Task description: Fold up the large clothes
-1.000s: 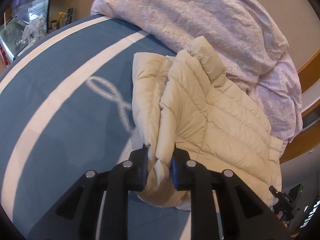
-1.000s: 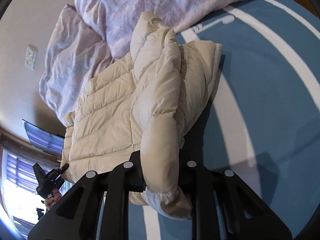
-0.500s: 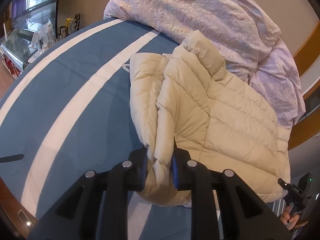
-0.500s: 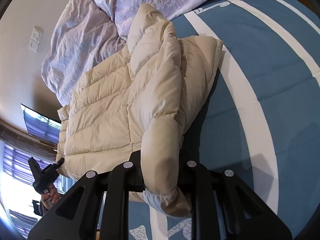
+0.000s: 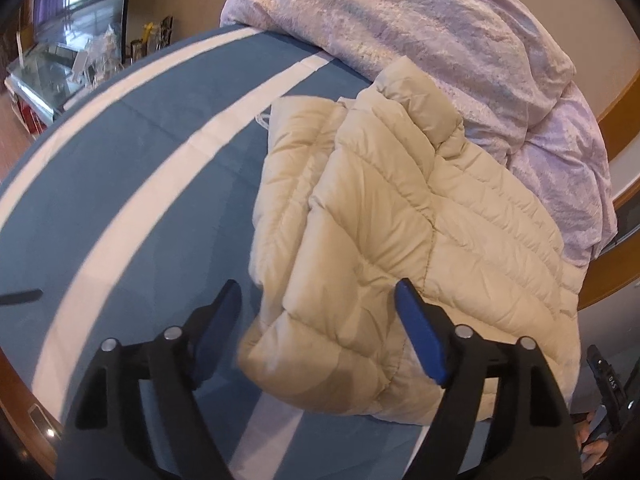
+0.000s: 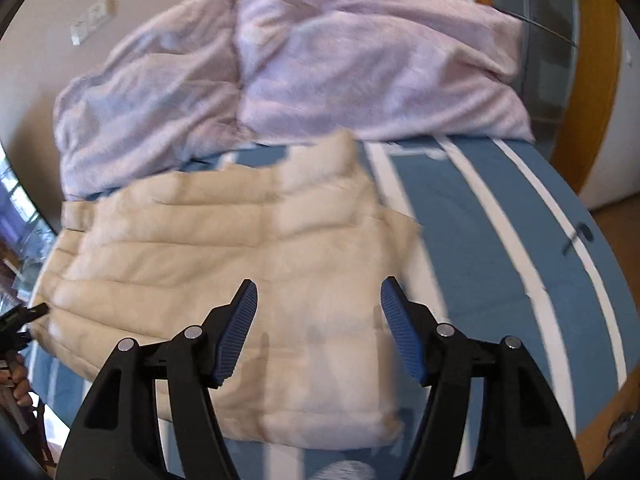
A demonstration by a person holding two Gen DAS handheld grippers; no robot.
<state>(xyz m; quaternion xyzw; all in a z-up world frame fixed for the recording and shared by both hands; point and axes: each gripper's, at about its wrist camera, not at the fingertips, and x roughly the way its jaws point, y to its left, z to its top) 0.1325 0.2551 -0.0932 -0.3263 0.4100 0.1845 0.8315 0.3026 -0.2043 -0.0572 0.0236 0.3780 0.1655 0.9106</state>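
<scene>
The left gripper point(image 5: 318, 322) hangs over a cream puffer jacket point(image 5: 400, 248) with its jaws spread wide. The jacket lies folded on a blue, white-striped bed point(image 5: 132, 200), against a rumpled lilac duvet point(image 5: 440, 40).

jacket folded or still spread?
Folded. The jacket lies doubled on the bed, one quilted half over the other; both grippers open, clear.

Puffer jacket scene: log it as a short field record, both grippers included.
garment: cream puffer jacket, lying folded on the bed
surface: blue bedsheet with white stripes
behind jacket: lilac duvet, bunched up
left gripper: open, blue pads either side of the jacket's near end
right gripper: open, above the jacket
image quality: right wrist view blurred
</scene>
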